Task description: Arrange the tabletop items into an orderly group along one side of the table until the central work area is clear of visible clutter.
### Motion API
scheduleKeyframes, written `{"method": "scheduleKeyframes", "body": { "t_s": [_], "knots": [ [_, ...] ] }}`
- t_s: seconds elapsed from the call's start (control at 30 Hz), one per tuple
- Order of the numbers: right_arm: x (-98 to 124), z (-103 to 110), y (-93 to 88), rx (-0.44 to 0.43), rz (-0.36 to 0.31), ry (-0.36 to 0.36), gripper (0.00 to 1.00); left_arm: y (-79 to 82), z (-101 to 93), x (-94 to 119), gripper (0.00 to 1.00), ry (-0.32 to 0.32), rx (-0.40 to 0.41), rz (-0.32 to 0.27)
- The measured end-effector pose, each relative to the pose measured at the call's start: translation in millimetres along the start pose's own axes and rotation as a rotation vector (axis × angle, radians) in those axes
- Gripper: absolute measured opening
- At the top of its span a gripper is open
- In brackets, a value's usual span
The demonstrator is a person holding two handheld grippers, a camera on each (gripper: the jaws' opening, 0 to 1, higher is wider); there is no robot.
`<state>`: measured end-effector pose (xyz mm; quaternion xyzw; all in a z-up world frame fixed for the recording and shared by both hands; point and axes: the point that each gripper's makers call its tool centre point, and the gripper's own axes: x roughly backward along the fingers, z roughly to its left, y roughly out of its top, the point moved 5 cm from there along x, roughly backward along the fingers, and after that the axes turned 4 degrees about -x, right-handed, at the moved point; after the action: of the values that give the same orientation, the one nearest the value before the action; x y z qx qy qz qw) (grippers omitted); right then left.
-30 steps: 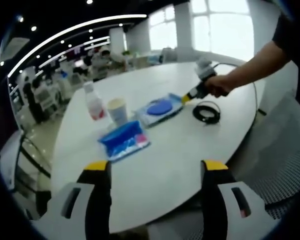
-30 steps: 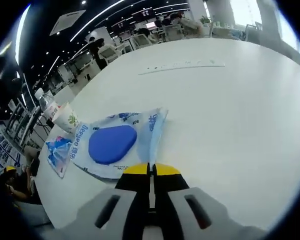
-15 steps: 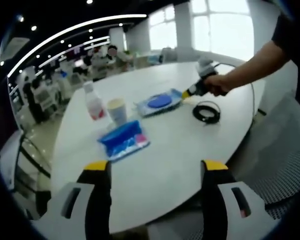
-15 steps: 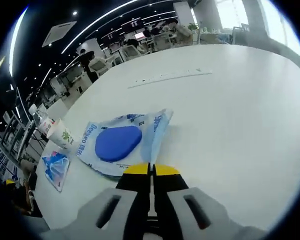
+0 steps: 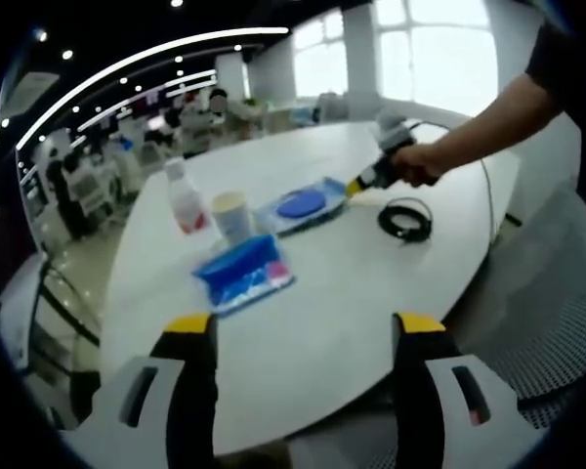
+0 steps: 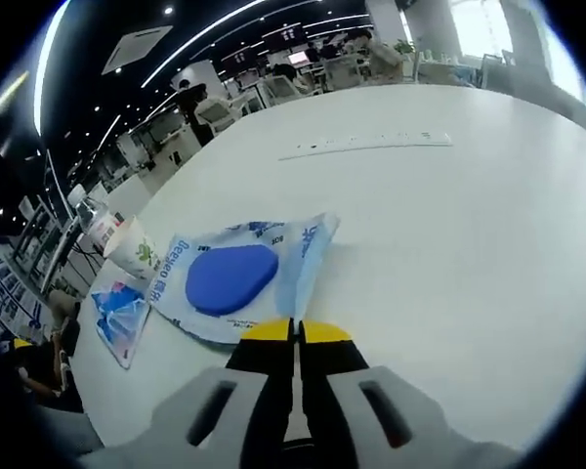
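On the white table (image 5: 371, 293) the wipes pack (image 6: 236, 280), pale blue with a dark blue oval lid, lies flat with its long axis running from the right gripper (image 6: 295, 330) away towards the paper cup (image 6: 132, 249); in the right gripper view its near short edge sits right at the yellow tips, which are pressed together with no gap showing, apparently pinching the pack's edge, though the grip itself is hidden under the tips. In the left gripper view the same pack (image 5: 301, 205) stretches between the cup (image 5: 230, 215) and the right gripper (image 5: 355, 186), held by a hand (image 5: 415, 164) coming in from the right. The cup stands upright just beside the pack's far end, and a bottle (image 5: 184, 197) with a red label stands upright just beyond the cup. A blue tissue packet (image 5: 242, 275) lies flat nearer the left gripper (image 5: 301, 324), apart from the pack and close to the cup; in the right gripper view it lies to the left of the pack (image 6: 117, 318). A coiled black cable (image 5: 403, 218) rests on the table near the hand, well apart from the pack. The left gripper hovers above the table's near edge with its jaws wide apart and nothing between them. A long white strip (image 6: 366, 147) lies across the far part of the table.
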<state>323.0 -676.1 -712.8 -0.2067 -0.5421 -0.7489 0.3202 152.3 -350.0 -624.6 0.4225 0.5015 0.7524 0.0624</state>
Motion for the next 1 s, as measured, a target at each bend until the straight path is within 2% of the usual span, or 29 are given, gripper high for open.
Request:
{"method": "scheduleKeyframes", "body": {
  "t_s": [0.23,0.3,0.5,1.0],
  "knots": [
    [-2.6,-1.2,-1.6,0.047,0.008,-0.019,0.01,-0.4,1.1,0.4,0.7,0.006,0.003,0.0],
    [-1.8,-2.5,-3.4,0.037,0.014,-0.017,0.02,-0.6,1.2,0.3,0.7,0.005,0.001,0.001],
    [2.2,-7.6,-3.2,0.086,0.005,-0.037,0.08,-0.2,0.2,0.3,0.7,0.0,-0.001,0.001],
    [19.3,-13.6,-0.8,0.089,-0.018,-0.042,0.12,3.7,1.2,1.5,0.7,0.006,-0.003,-0.024]
  ]
}}
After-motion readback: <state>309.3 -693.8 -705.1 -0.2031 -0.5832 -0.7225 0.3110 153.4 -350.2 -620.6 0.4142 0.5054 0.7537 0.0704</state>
